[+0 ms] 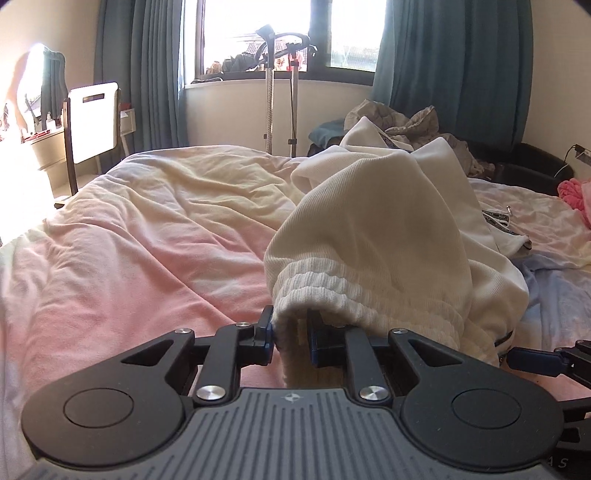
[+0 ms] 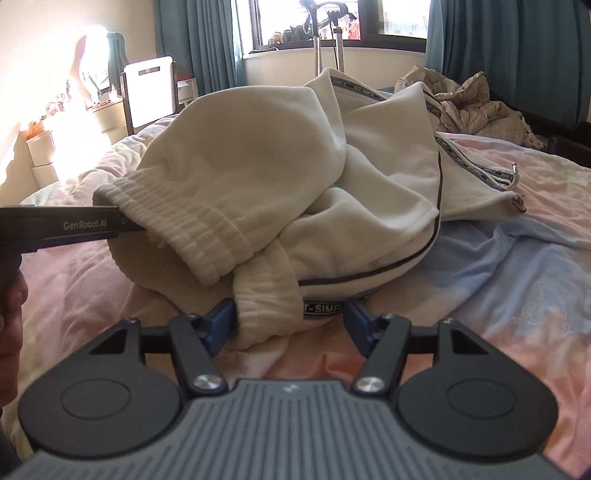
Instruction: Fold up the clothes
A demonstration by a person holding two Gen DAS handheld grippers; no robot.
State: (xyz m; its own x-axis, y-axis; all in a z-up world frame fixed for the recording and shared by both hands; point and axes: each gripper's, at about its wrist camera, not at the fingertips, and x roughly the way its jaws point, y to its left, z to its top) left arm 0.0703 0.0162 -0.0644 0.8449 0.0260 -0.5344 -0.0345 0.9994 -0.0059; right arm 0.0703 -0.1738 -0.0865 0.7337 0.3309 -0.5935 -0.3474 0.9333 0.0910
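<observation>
Left wrist view: left gripper [image 1: 290, 334] clenched on ribbed cuff [image 1: 332, 291] of cream garment [image 1: 388, 206], fabric pinched between the blue pads. Garment heaped on pink bedspread [image 1: 147, 229], bulk rising ahead and to the right. Tip of right gripper [image 1: 535, 360] just visible at lower right edge; its jaw state not readable here. Beyond the bed: window [image 1: 255, 33], teal curtains [image 1: 443, 55], metal stand [image 1: 273, 92].

Right wrist view: right gripper [image 2: 290, 321] with jaws spread either side of second ribbed cuff [image 2: 269, 295] and lettered band [image 2: 321, 308]; pads flanking the fabric, left pad at or very near the cuff, right pad clear, no pinch yet. Left gripper [image 2: 138, 225] entering from the left, gripping the first cuff. Hand [image 2: 13, 314] at left edge.

Step judged: early, taking hold of two ends before lifting and spreading. Next move likely needs right jaws brought together on the second cuff, then both ends drawn apart to flatten the heap.

Only this view shows dark piping [image 2: 439, 192], zipper pull [image 2: 515, 170], and pale blue sheet patch [image 2: 480, 266]. Only the left view shows pad contact on the first cuff.
</observation>
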